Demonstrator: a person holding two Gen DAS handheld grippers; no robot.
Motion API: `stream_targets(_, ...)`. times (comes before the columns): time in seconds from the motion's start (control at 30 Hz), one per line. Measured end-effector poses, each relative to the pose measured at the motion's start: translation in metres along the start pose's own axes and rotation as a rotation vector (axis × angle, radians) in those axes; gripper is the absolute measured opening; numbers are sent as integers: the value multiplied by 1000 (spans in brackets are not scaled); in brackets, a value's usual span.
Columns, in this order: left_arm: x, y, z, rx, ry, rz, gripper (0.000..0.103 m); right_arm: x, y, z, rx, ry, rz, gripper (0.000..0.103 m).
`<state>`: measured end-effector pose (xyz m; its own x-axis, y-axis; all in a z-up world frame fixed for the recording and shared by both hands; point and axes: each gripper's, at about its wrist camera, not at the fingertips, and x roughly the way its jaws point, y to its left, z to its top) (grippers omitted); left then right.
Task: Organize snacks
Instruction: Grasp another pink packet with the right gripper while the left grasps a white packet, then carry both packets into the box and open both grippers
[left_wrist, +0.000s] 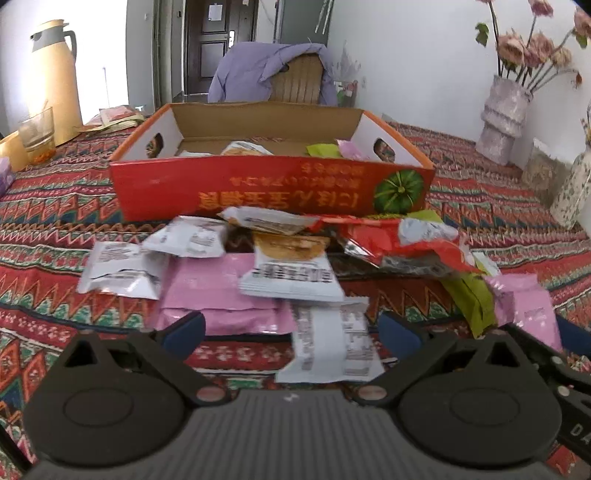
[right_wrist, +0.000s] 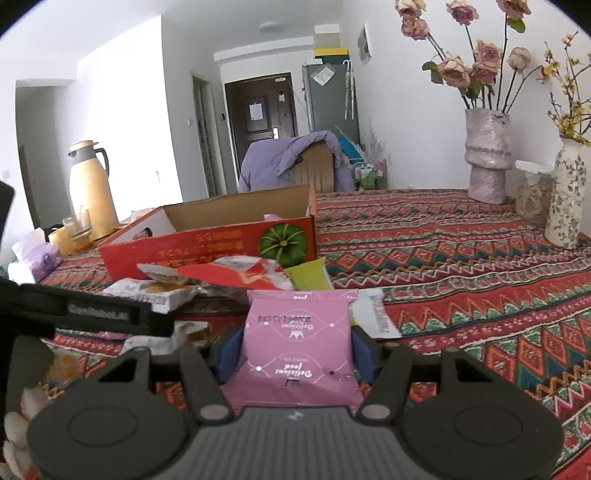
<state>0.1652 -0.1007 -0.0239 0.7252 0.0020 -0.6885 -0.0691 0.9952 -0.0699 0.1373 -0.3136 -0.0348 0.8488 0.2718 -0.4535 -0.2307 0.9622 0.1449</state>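
Observation:
An open red cardboard box (left_wrist: 273, 184) (right_wrist: 207, 247) with a pumpkin picture stands on the patterned tablecloth and holds a few snack packets. In front of it lies a loose pile of snacks: white packets (left_wrist: 122, 269), a large pink packet (left_wrist: 218, 295), a red packet (left_wrist: 399, 243) and a green one (left_wrist: 472, 299). My left gripper (left_wrist: 291, 328) is open and low over the pile, with a white packet (left_wrist: 332, 343) lying loose between its wide-apart pads. My right gripper (right_wrist: 295, 354) is shut on a pink packet (right_wrist: 295, 332), held above the cloth to the right of the pile.
A cream thermos (left_wrist: 55, 74) and a glass (left_wrist: 37, 133) stand at the far left, with a tissue pack (right_wrist: 37, 258) near them. Two flower vases (right_wrist: 487, 162) (right_wrist: 565, 199) stand at the far right. A chair draped in purple cloth (left_wrist: 273, 74) is behind the box.

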Motion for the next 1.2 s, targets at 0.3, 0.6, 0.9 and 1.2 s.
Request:
stream_targets(0.3,18,-19,-3,4,55,42,76,3,-5,-4,11,-1,20,61)
stream_targets(0.6,8,-19,-7,18,35,19,48,3,-3,-5,12,2,29,61)
stream_targets(0.9,-10,-12,-14,14,17,-30,46,-4,5,-5,-5,-4,23,61)
stream_targets(1.2,-39,-3,-15,19,-42,-77,46,-20,14,-1,-31,-33,17,61)
